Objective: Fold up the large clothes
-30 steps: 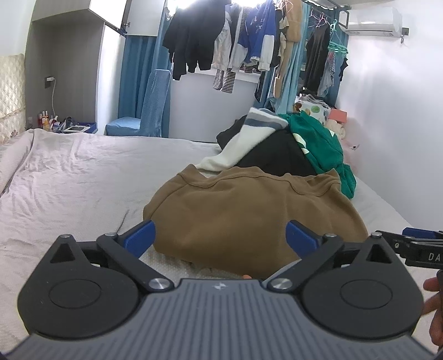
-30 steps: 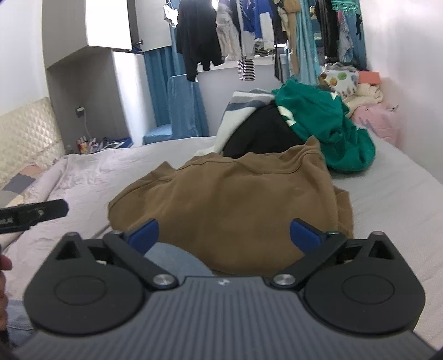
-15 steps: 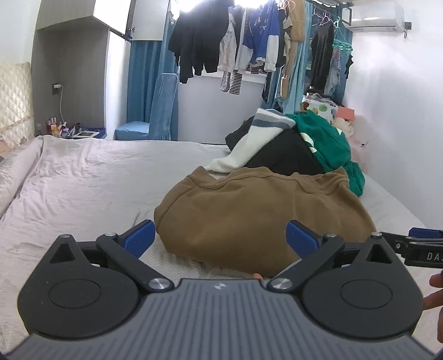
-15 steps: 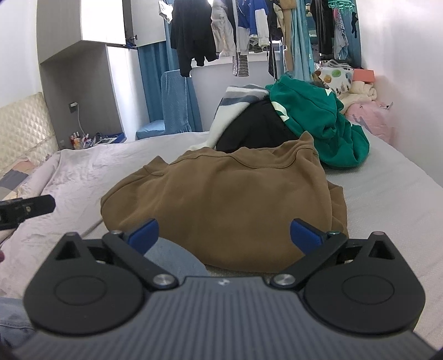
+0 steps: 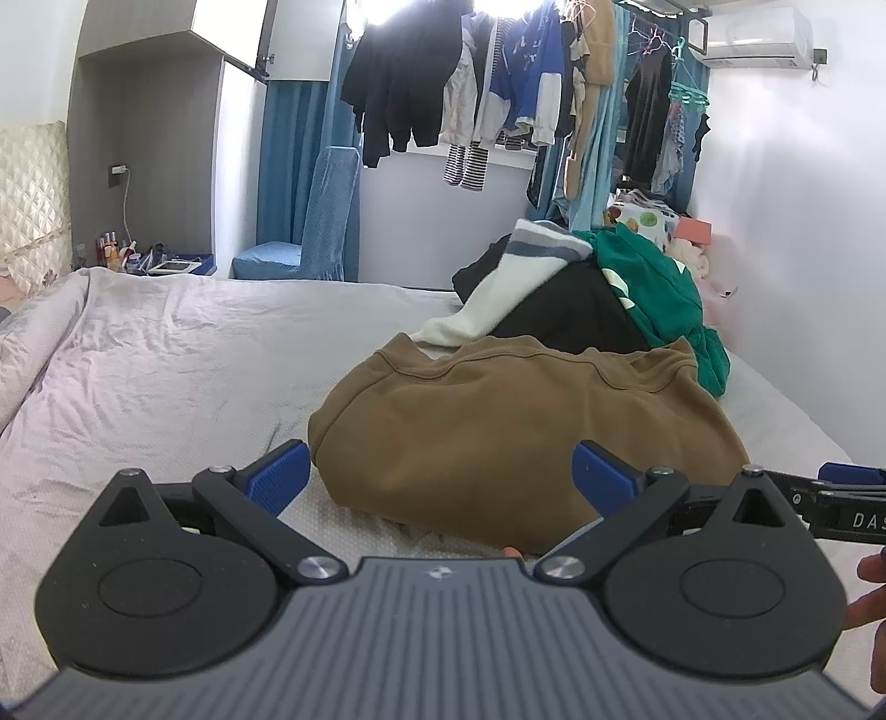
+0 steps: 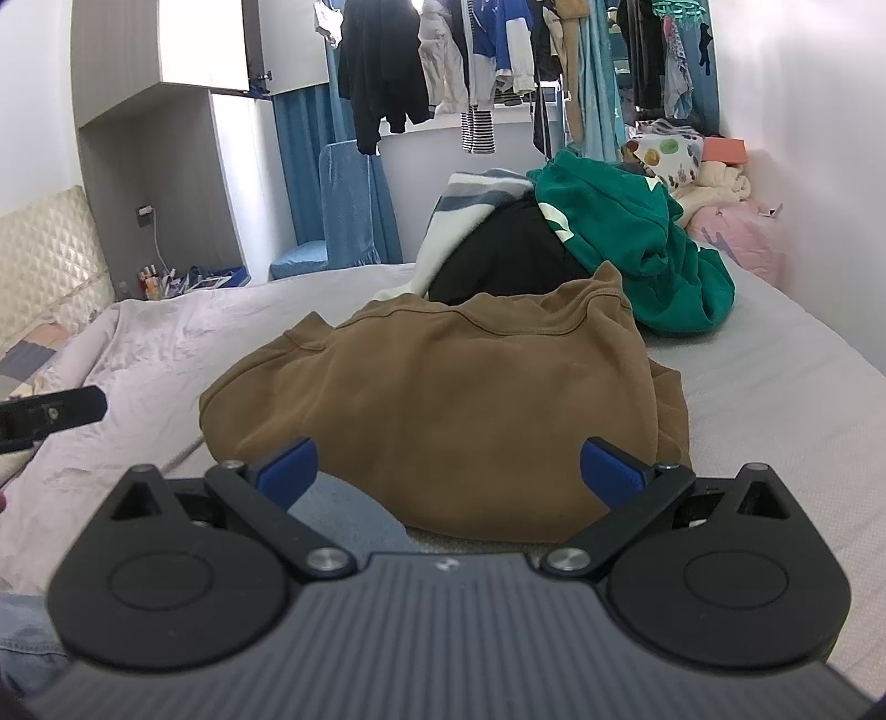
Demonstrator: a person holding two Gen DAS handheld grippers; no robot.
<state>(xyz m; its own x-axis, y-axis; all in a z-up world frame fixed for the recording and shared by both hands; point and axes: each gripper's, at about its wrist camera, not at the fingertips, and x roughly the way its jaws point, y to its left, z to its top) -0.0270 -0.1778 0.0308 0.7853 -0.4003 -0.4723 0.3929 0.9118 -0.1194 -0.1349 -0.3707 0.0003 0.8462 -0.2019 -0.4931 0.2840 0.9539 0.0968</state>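
Brown sweatshirt [image 5: 515,426] folded on bed [image 5: 166,354], both hand-held grippers spread

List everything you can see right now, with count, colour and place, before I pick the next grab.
Brown sweatshirt: 1, brown, folded on the bed just ahead of both grippers.
Green hoodie: 1, green, on the pile behind the sweatshirt, right side.
Black garment: 1, black, in the pile under the hoodie.
Striped garment: 1, white and grey, draped on the pile's left.
Bed sheet: 1, pale grey, wrinkled.
Chair: 1, blue, beyond the bed.
Hanging clothes: several, mixed colours, at the window.
Air conditioner: 1, white, top right wall.
Left gripper: open, empty.
Right gripper: open, empty.
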